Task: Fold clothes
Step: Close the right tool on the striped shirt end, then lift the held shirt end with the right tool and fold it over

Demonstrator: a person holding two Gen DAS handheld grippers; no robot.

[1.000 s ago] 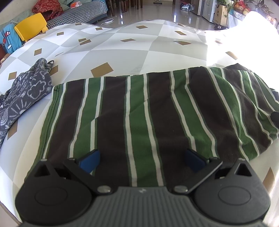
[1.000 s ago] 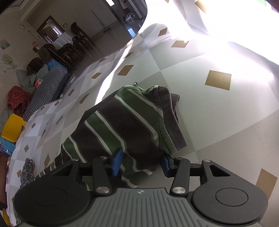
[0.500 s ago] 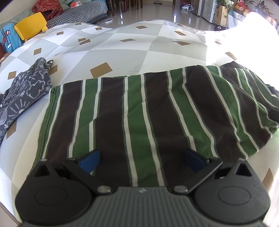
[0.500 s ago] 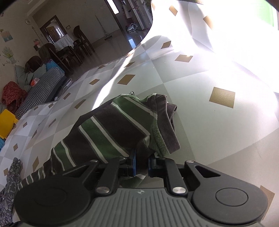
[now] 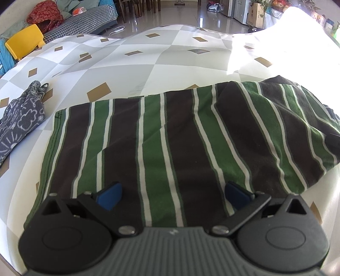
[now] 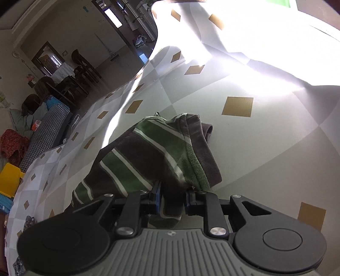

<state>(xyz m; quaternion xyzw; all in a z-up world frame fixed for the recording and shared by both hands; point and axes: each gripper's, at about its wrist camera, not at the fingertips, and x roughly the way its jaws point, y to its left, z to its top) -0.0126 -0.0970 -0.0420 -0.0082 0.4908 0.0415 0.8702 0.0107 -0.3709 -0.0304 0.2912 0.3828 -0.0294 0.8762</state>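
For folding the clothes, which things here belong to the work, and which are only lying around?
Belong to the work:
- striped shirt, spread on the patterned sheet
- left tongs, open above the shirt
- right tongs, a bunch of shirt fabric between them; they have just been opening

Only lying around:
- grey patterned garment, beside the shirt
- yellow chair
- red cloth

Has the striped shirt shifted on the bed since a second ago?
Yes. In the left wrist view the striped shirt has slid rightward: its left edge sits farther from the grey patterned cloth.
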